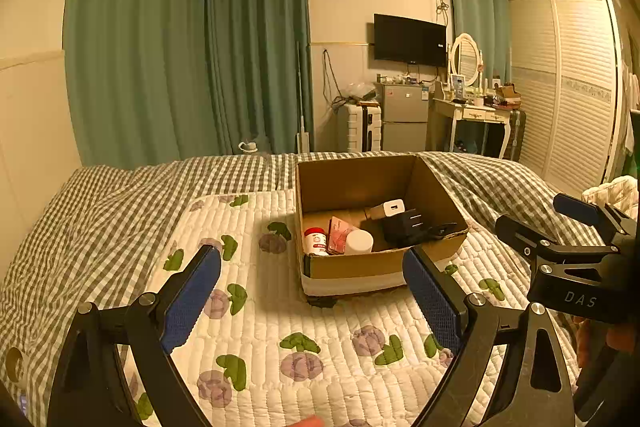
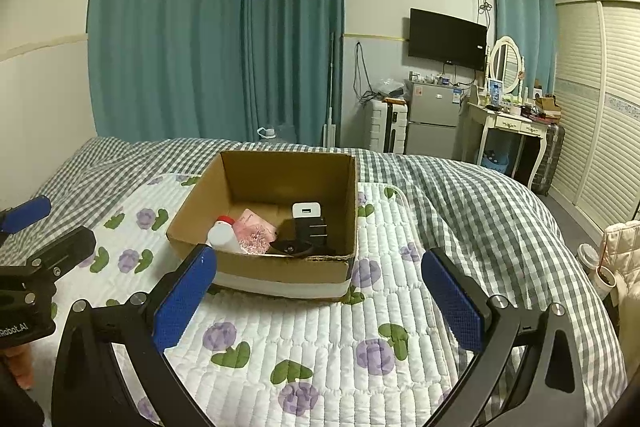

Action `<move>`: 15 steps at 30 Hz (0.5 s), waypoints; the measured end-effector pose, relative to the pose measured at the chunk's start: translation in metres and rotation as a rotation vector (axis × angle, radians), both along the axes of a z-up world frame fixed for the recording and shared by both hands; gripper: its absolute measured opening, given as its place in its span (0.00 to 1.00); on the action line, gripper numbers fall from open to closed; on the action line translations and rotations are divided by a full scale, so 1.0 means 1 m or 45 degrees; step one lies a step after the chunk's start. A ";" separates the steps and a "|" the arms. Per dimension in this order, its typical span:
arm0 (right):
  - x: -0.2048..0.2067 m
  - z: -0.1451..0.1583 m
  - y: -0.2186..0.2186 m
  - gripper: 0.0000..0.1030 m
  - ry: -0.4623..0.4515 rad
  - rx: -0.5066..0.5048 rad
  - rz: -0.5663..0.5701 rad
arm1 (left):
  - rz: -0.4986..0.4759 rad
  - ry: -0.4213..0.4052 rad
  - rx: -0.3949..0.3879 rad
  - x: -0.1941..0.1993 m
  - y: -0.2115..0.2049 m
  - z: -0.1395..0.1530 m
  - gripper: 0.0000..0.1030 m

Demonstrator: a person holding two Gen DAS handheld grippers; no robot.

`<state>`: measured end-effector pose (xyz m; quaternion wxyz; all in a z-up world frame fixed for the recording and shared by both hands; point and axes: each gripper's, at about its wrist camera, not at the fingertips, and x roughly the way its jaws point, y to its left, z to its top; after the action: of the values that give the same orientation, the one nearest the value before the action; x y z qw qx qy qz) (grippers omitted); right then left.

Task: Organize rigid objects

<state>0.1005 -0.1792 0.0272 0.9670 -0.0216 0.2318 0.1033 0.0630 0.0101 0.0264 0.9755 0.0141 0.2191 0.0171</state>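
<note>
An open cardboard box (image 1: pixel 352 269) (image 2: pixel 280 269) stands on the floral quilt on the bed. Inside lie a white bottle with a red cap (image 1: pixel 315 241) (image 2: pixel 222 235), a pink packet (image 1: pixel 340 235) (image 2: pixel 254 229), a white charger (image 1: pixel 390 207) (image 2: pixel 306 209) and black items (image 1: pixel 412 227) (image 2: pixel 304 239). My left gripper (image 1: pixel 312 269) is open and empty, just short of the box's near wall. My right gripper (image 2: pixel 318 269) is open and empty, also in front of the box; it shows at the right of the left wrist view (image 1: pixel 532 223).
The white floral quilt (image 1: pixel 280 327) (image 2: pixel 320 339) lies over a grey checked bedspread (image 1: pixel 80 219) (image 2: pixel 460 195). Beyond the bed are green curtains, a suitcase, a small fridge (image 2: pixel 434 119), a dressing table (image 2: pixel 508 123) and a wardrobe on the right.
</note>
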 end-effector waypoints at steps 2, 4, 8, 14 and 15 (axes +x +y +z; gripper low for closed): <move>0.001 0.000 0.000 1.00 -0.001 -0.003 0.001 | 0.015 0.000 0.010 0.000 0.001 0.000 0.92; 0.001 0.000 0.001 1.00 -0.005 -0.006 -0.003 | 0.012 0.000 0.010 0.000 0.002 0.000 0.92; 0.000 0.000 0.001 1.00 -0.006 -0.008 -0.003 | 0.007 0.003 0.007 0.000 0.002 0.000 0.92; 0.000 -0.001 0.000 1.00 -0.004 -0.012 0.002 | 0.002 -0.005 0.018 -0.001 -0.002 0.002 0.92; 0.000 -0.001 0.000 1.00 -0.002 -0.013 0.001 | 0.002 -0.005 0.018 -0.001 -0.002 0.002 0.92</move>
<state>0.1007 -0.1790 0.0262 0.9671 -0.0267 0.2314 0.1024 0.0622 0.0081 0.0280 0.9758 0.0208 0.2170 0.0193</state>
